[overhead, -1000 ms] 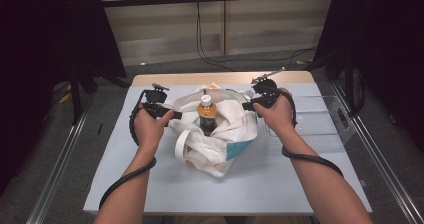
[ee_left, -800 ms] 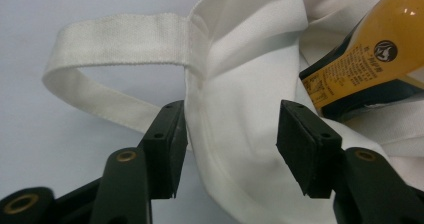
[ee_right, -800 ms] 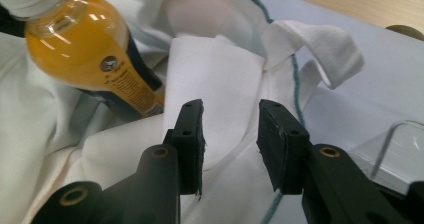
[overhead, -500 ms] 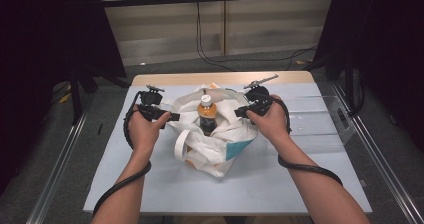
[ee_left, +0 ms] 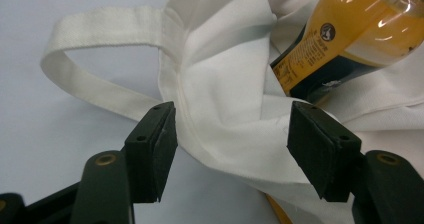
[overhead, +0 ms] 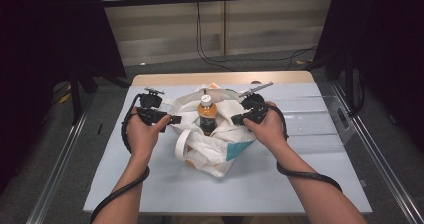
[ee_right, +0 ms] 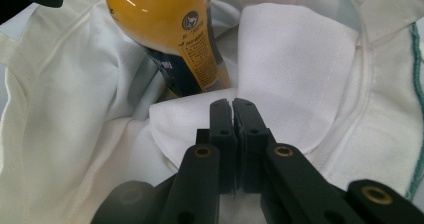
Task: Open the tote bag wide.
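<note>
A white tote bag (overhead: 215,146) lies slumped in the middle of the table. An orange drink bottle (overhead: 206,115) stands upright in its mouth. My left gripper (overhead: 176,119) is at the bag's left rim. In the left gripper view its jaws (ee_left: 232,111) have just been opening and stand apart, with the bag's seamed edge (ee_left: 225,74) between them untouched and the bottle (ee_left: 350,29) behind. My right gripper (overhead: 236,119) is at the bag's right rim. In the right gripper view it (ee_right: 232,103) is shut on a fold of the bag (ee_right: 295,69), just in front of the bottle (ee_right: 165,29).
A clear plastic box (overhead: 315,126) stands on the table's right side, close to my right hand. The pale table (overhead: 150,194) has metal rails along both sides. A bag handle loop (ee_left: 90,79) lies flat on the table by the left jaw.
My right hand has moved left, in toward the bottle, and now rests at the bag's rim. My left hand has stayed where it was.
</note>
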Tool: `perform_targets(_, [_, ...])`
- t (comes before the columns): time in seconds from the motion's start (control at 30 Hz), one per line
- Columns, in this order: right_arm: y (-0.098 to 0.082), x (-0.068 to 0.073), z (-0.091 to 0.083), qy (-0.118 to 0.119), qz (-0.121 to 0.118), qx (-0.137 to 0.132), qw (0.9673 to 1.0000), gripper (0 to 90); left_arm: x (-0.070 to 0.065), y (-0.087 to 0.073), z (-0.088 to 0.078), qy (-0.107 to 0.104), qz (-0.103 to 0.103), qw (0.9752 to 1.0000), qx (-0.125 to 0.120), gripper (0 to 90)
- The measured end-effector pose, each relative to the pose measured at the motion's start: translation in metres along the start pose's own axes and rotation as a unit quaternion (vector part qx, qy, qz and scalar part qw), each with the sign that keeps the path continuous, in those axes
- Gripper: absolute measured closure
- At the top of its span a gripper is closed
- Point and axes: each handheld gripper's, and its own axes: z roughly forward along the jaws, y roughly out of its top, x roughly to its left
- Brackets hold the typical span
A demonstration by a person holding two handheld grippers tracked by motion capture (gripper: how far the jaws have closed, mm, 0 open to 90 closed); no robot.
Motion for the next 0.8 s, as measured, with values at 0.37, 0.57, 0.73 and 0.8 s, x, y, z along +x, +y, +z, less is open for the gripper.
perform_targets(0.37, [-0.011,-0.003,0.007,-0.002,-0.001,0.010,0.9999,89.6,0.006,-0.018,0.013,-0.005,-0.012,0.9997,0.019,38.7])
perform_targets(0.57, [-0.018,-0.006,0.015,-0.006,0.003,0.017,0.9998,90.0,0.009,-0.024,0.019,-0.007,-0.009,0.9995,0.029,41.5])
perform_targets(0.73, [-0.023,-0.009,0.018,-0.010,0.008,0.021,0.9997,90.0,0.009,-0.026,0.023,-0.005,-0.009,0.9994,0.034,44.7])
perform_targets(0.8, [-0.024,-0.009,0.019,-0.008,0.010,0.020,0.9997,90.0,0.009,-0.026,0.024,-0.003,-0.008,0.9993,0.035,47.0])
